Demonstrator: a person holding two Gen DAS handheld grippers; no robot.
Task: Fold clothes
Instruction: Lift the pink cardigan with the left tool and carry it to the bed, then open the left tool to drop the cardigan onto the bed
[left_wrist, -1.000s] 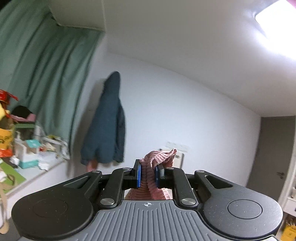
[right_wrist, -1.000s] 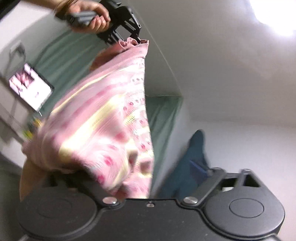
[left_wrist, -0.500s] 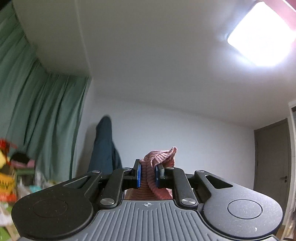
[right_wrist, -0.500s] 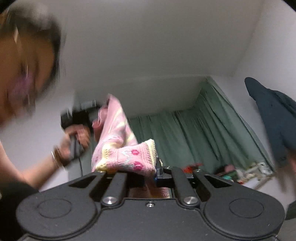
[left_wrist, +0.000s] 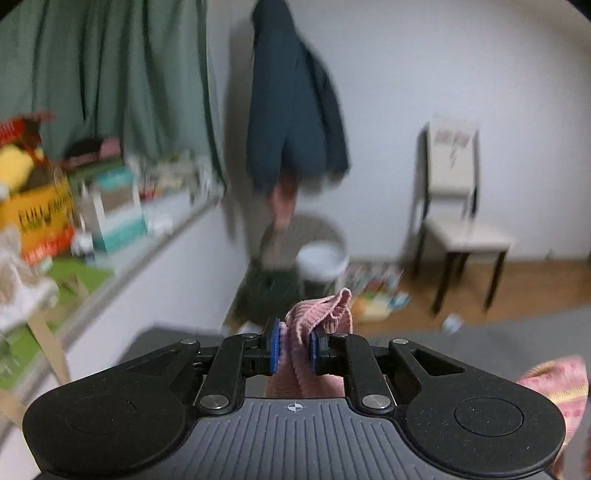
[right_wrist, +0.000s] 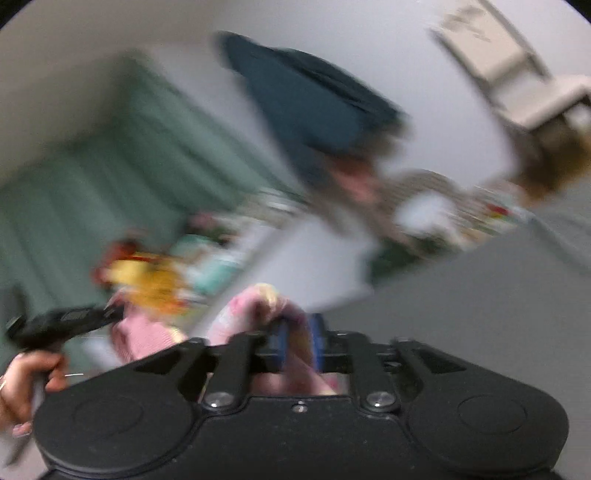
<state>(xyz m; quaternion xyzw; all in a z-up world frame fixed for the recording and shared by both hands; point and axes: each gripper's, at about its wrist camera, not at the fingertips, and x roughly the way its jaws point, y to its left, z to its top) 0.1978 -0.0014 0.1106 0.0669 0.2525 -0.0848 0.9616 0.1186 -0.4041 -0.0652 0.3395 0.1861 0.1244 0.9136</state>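
Change since half a second ago: both cameras, then tipped up at ceiling and lamp, now look level across the room; floor and furniture have come into view. Both grips unchanged.

Left gripper (left_wrist: 294, 349): blue pads clamped on a ribbed pink hem of the knit garment (left_wrist: 319, 314); more of its pink-and-yellow pattern lies at the lower right edge.

Right gripper (right_wrist: 298, 341): closed on another pink fold of the same garment, which runs left toward the left gripper held in the person's hand (right_wrist: 26, 384). View heavily blurred.

Surroundings: dark blue coat (left_wrist: 291, 110) hanging on the white wall; green curtain (left_wrist: 103, 74); cluttered shelf (left_wrist: 92, 221) at left; white bin (left_wrist: 321, 258); pale chair (left_wrist: 458, 206); grey surface (right_wrist: 480, 302) below.

Writing: black lettering on a yellow box (left_wrist: 37, 216), unreadable.
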